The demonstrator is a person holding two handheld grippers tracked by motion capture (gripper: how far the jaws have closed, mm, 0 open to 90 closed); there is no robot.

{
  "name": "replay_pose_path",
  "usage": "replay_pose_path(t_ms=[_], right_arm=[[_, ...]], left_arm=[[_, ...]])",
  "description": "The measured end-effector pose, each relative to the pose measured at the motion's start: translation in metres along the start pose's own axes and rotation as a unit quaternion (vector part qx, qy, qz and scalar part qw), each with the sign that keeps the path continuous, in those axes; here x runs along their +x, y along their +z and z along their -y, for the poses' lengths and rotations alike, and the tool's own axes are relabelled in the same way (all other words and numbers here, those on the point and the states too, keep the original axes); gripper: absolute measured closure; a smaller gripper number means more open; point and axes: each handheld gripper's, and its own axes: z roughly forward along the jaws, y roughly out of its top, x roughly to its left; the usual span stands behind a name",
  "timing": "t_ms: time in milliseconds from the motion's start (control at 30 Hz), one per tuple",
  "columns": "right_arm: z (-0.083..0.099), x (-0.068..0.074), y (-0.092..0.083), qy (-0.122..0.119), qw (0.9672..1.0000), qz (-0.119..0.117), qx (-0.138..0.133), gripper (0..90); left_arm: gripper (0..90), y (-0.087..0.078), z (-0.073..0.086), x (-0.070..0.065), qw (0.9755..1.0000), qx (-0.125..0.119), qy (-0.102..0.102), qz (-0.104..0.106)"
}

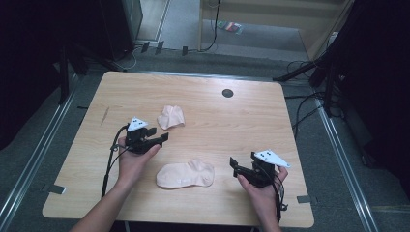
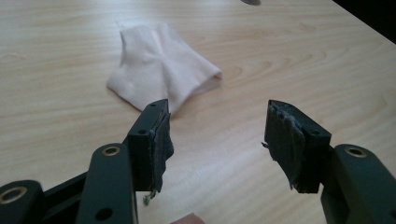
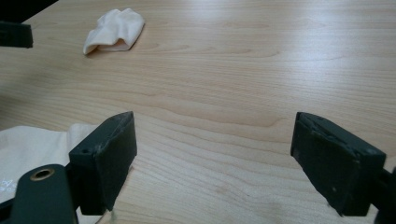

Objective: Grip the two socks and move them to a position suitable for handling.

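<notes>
The left tongs (image 1: 162, 136) stand released, nothing between the pads, and hover over the pale wood-grain surface (image 1: 251, 121) at its left half. Just beyond their tips, up and slightly to the right in the high view, lies the small crumpled pale-pink cloth sock (image 1: 171, 116); in the left gripper view that small sock (image 2: 161, 72) sits straight ahead of the left tongs (image 2: 217, 133), a little toward the left jaw, apart from it and flat on the surface (image 2: 299, 60). It is bunched, with its open cuff turned to the right in that view, so its long axis is hard to call. This hand is clearly the nearer one to it.

Between the two hands, toward the near edge, lies the larger flattened pale-pink cloth sock (image 1: 185, 174), long axis running left to right across the surface. The right tongs (image 1: 235, 167) point at its right end from just beside it, released and gaping wide with nothing gripped; in the right gripper view the larger sock (image 3: 32, 149) lies beside and behind the left jaw of the right tongs (image 3: 212, 158).

No brand, label or legible writing can be made out on either sock.
</notes>
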Motion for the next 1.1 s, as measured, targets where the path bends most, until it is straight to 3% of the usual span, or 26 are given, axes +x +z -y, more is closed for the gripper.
replay_pose_path(t_ms=[167,367,567,767,800,833,900,1000,1100], right_arm=[[0.000,0.000,0.000,0.000,1.0000,0.002,-0.001,14.8],[0.002,0.001,0.002,0.001,1.0000,0.002,0.004,14.9],[0.003,0.004,0.004,-0.003,1.0000,0.001,0.009,14.9],[0.003,0.004,0.004,-0.001,1.0000,0.002,0.010,14.8],[0.003,0.003,0.005,-0.002,0.9999,0.002,0.010,14.9],[0.003,0.003,0.005,-0.002,0.9999,0.003,0.010,14.9],[0.003,0.003,0.004,-0.004,0.9999,0.004,0.011,14.9],[0.004,0.003,0.005,-0.006,0.9999,0.007,0.012,14.9],[0.004,0.003,0.006,-0.003,0.9998,0.006,0.016,14.9]], left_arm=[[41.0,0.016,-0.011,0.002,0.9999,-0.004,0.004,-0.012],[39.9,0.039,-0.021,0.005,0.9996,0.013,0.000,-0.025],[36.0,0.070,-0.030,0.009,0.9969,0.036,-0.002,-0.069],[34.5,0.089,-0.035,0.005,0.9952,0.061,0.007,-0.076],[36.6,0.096,-0.034,0.004,0.9935,0.074,0.008,-0.086],[38.6,0.101,-0.032,0.004,0.9901,0.093,0.011,-0.104],[43.5,0.103,-0.032,0.002,0.9883,0.090,0.019,-0.122],[55.7,0.103,-0.032,0.003,0.9880,0.083,0.020,-0.129],[81.0,0.102,-0.032,0.010,0.9900,0.078,0.012,-0.117]])
